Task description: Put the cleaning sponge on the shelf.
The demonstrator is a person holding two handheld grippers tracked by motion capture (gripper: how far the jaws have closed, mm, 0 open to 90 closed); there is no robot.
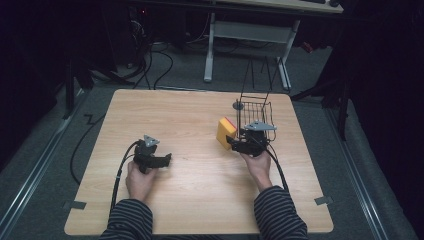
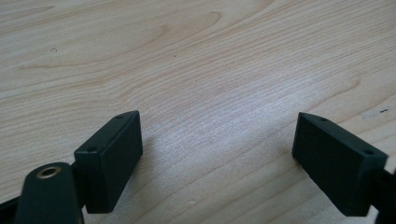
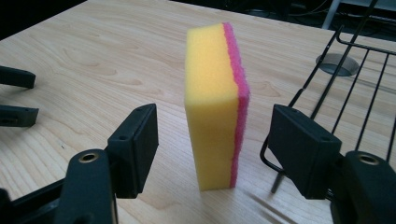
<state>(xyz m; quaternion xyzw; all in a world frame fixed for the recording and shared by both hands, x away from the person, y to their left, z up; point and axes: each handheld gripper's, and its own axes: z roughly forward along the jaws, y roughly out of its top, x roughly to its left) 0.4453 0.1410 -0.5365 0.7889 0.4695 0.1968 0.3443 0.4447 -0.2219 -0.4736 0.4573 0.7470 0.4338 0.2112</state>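
A yellow sponge [image 3: 212,107] with a pink scrub layer stands upright on its edge on the wooden table [image 1: 190,125], just left of a black wire basket [image 1: 256,116]. My right gripper [image 3: 215,147] is open, its jaws on either side of the sponge without touching it; in the high view this gripper [image 1: 235,144] sits right behind the sponge [image 1: 225,132]. My left gripper [image 2: 217,154] is open over bare wood, nothing between its jaws. In the high view it [image 1: 167,160] rests on the table at the left.
The wire basket [image 3: 355,70] stands close to the right jaw, with a round grey cable hole [image 3: 337,64] in the table behind it. A desk frame [image 1: 250,35] and cables lie on the floor beyond the far edge.
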